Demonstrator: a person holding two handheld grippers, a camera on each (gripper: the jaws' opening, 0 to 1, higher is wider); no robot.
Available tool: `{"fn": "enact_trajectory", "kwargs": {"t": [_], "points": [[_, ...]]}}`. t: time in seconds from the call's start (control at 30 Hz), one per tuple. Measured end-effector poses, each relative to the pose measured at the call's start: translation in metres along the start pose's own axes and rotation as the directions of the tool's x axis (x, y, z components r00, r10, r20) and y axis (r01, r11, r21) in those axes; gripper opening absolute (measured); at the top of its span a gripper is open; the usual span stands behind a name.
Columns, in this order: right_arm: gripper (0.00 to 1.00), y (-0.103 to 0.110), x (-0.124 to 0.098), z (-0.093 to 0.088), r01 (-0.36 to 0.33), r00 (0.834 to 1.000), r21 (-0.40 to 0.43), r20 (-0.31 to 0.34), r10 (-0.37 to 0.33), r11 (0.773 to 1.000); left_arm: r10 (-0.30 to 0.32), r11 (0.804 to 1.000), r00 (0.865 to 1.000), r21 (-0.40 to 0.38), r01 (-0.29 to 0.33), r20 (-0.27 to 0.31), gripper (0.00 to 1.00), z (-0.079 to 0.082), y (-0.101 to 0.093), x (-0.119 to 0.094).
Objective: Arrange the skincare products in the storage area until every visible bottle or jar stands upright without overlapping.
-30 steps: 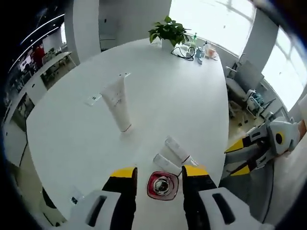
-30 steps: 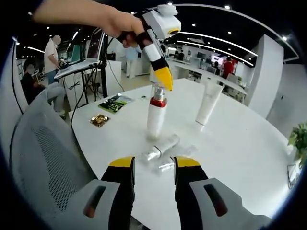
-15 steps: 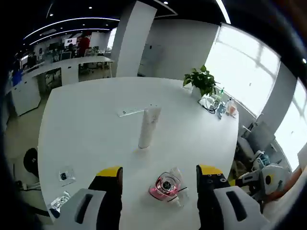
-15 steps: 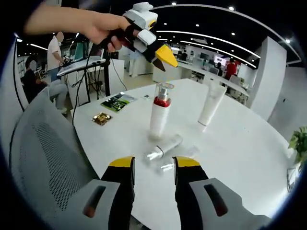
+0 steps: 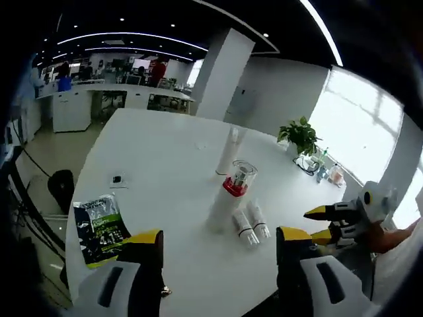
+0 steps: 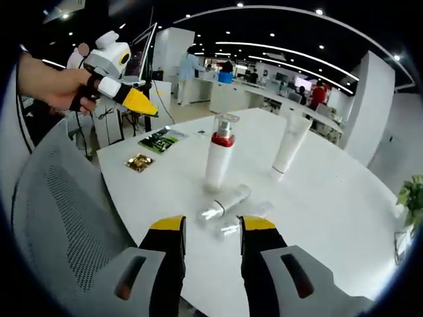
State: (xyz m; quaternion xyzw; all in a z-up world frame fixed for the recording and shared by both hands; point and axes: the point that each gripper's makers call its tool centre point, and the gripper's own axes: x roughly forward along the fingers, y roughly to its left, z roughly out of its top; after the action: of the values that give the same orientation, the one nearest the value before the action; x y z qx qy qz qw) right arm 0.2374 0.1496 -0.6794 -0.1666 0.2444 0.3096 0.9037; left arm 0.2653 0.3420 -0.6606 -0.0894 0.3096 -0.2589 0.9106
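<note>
Red-collared pump bottle (image 6: 219,153) stands mid-bench (image 6: 344,205); two small bottles (image 6: 225,201) lie beside it. Both tools, left (image 5: 218,239) and right (image 6: 210,228), are spread, empty.

The left tongs (image 5: 218,239) are seen rising from the bottom of the left gripper view, with the yellow-tipped jaws held wide apart and nothing between them. In the right gripper view the same tongs (image 6: 141,102) are seen at the upper left, gripped by a bare hand (image 6: 56,89), with the yellow tips pointed to the right and downward. The right tongs (image 6: 213,226) are seen at the bottom of the right gripper view, jaws parted and empty. In the left gripper view they (image 5: 320,224) are seen at the right edge, held by a hand (image 5: 386,238), tips pointed left.
</note>
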Motion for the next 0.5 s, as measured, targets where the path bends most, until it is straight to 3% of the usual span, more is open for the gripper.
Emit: {"fn": "enact_trajectory", "kwargs": {"t": [0.13,0.27,0.33,0.37,0.4,0.5], "points": [[0.30,-0.009,-0.003,-0.002,0.036,0.999,0.031,-0.001,-0.036,0.999,0.050,0.993,0.999,0.107,-0.049,-0.014,0.79,-0.022,0.002,-0.010],[0.30,-0.008,-0.003,-0.002,0.034,0.999,0.027,0.003,-0.034,0.999,-0.028,0.994,0.997,0.106,0.036,-0.073,0.79,-0.049,-0.014,-0.010],[0.30,-0.006,-0.002,-0.002,0.031,1.000,0.015,0.003,-0.031,0.999,-0.020,0.993,0.990,0.115,0.036,-0.140,0.78,-0.065,-0.015,-0.011],[0.30,-0.006,-0.002,-0.002,0.031,1.000,0.012,0.002,-0.032,0.999,-0.011,0.986,0.988,0.164,0.037,-0.155,0.77,-0.066,-0.016,-0.011],[0.30,-0.007,-0.003,-0.002,0.034,0.999,0.010,0.002,-0.034,0.999,-0.023,0.976,0.991,0.212,0.051,-0.131,0.77,-0.062,-0.020,-0.010],[0.30,-0.018,-0.005,-0.006,0.083,0.996,0.038,-0.013,-0.083,0.996,-0.062,0.984,0.994,0.161,0.077,-0.095,0.77,-0.056,-0.026,-0.010]]}}
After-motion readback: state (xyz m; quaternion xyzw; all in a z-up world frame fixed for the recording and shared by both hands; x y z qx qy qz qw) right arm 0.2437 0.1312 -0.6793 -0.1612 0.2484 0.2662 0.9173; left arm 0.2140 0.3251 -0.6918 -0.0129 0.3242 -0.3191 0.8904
